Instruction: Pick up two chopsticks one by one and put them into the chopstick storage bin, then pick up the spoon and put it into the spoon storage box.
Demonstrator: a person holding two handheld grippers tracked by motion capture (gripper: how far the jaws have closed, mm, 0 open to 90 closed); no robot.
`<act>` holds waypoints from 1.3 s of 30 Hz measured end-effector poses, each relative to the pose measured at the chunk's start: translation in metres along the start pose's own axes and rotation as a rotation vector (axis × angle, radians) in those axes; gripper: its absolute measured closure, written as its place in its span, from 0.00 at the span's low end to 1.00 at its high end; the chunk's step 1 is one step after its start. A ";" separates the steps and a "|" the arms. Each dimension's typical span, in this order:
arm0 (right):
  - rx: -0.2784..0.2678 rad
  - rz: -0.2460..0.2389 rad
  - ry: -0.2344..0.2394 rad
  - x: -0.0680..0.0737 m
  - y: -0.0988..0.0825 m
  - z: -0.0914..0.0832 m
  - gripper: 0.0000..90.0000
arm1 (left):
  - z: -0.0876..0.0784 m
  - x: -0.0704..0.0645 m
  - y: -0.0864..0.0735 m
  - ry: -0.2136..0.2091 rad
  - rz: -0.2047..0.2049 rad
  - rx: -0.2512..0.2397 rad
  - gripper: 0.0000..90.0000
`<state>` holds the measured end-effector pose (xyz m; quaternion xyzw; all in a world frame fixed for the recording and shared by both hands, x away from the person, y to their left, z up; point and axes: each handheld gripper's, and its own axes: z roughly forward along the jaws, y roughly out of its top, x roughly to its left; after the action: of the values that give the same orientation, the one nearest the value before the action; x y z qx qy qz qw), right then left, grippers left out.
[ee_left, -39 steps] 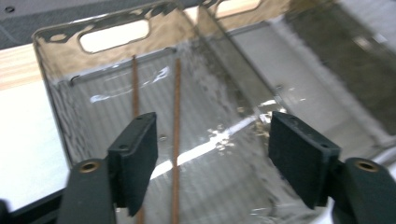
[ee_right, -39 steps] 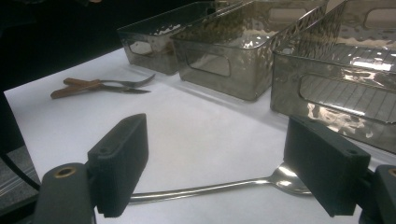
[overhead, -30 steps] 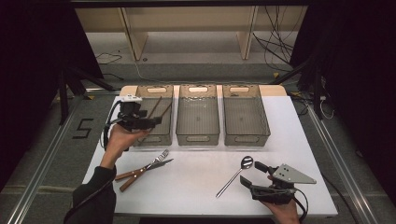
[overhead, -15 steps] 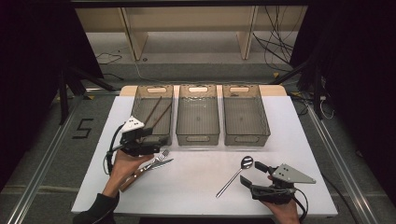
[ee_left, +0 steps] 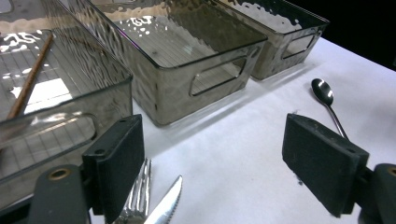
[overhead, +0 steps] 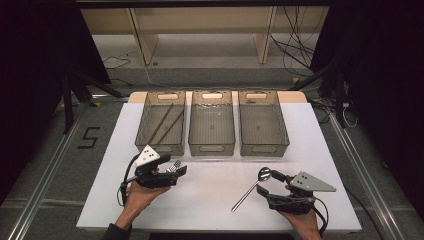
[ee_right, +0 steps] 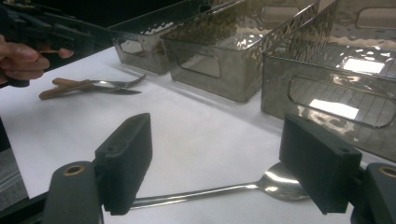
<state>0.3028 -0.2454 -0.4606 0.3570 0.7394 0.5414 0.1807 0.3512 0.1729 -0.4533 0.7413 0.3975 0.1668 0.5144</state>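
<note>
Below the left tongs (ee_left: 212, 172), which hang open over the white bench (overhead: 210, 200), a fork (ee_left: 137, 193) and knife (ee_left: 166, 203) lie side by side, while the open right tongs (ee_right: 212, 168) straddle a spoon (ee_right: 219, 189) lying crosswise.

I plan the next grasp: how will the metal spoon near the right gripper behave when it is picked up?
The spoon looks like polished steel, so probably stiff and somewhat slippery. Its thin handle lies flat on the white table, so the right gripper fingers may slide off. The rounded bowl could let it rock.
</note>
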 end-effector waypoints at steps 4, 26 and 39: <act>0.012 -0.001 -0.004 -0.004 0.002 0.005 0.30 | -0.002 -0.003 -0.006 -0.001 0.015 -0.010 0.23; 0.144 -0.002 -0.042 -0.026 0.009 0.027 0.46 | -0.016 -0.014 -0.023 -0.004 0.057 -0.030 0.22; 0.230 -0.015 -0.104 -0.040 0.017 0.044 0.82 | -0.017 -0.020 -0.030 -0.019 0.070 -0.037 0.21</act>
<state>0.3640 -0.2418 -0.4653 0.3975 0.7889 0.4324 0.1807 0.3155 0.1730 -0.4701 0.7468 0.3634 0.1850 0.5254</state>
